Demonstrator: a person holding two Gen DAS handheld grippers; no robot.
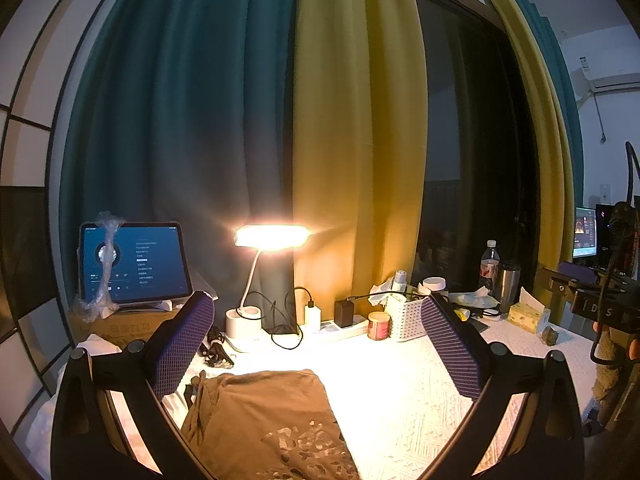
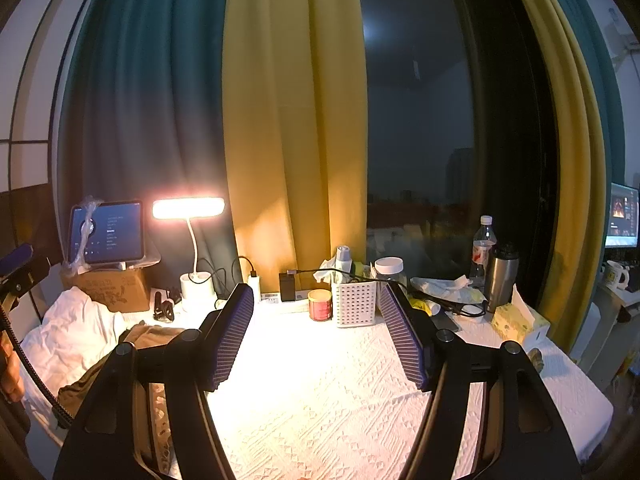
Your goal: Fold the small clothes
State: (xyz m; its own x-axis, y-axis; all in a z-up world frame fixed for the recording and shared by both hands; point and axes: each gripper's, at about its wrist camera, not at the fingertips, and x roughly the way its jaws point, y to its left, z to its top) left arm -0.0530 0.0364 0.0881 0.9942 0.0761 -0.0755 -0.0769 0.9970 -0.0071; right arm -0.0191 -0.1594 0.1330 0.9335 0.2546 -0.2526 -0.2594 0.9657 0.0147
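A brown folded garment [image 1: 264, 420] with a pale print lies on the white textured tablecloth [image 1: 400, 392], below and between the fingers of my left gripper [image 1: 316, 336]. The left gripper is open and empty, held above the cloth. In the right wrist view the same garment [image 2: 148, 338] lies at the left, partly hidden behind the left finger. My right gripper [image 2: 316, 328] is open and empty above bare tablecloth [image 2: 320, 400]. The right gripper's body shows at the far right of the left wrist view [image 1: 600, 304].
Along the table's back stand a lit desk lamp [image 1: 272, 238], a tablet [image 1: 134, 260] on a cardboard box, a power strip, a red tin [image 1: 378, 326], a white basket [image 1: 406, 318], a bottle, a steel cup [image 2: 500, 276] and a tissue box [image 2: 516, 322]. White crumpled cloth [image 2: 72, 332] lies at left.
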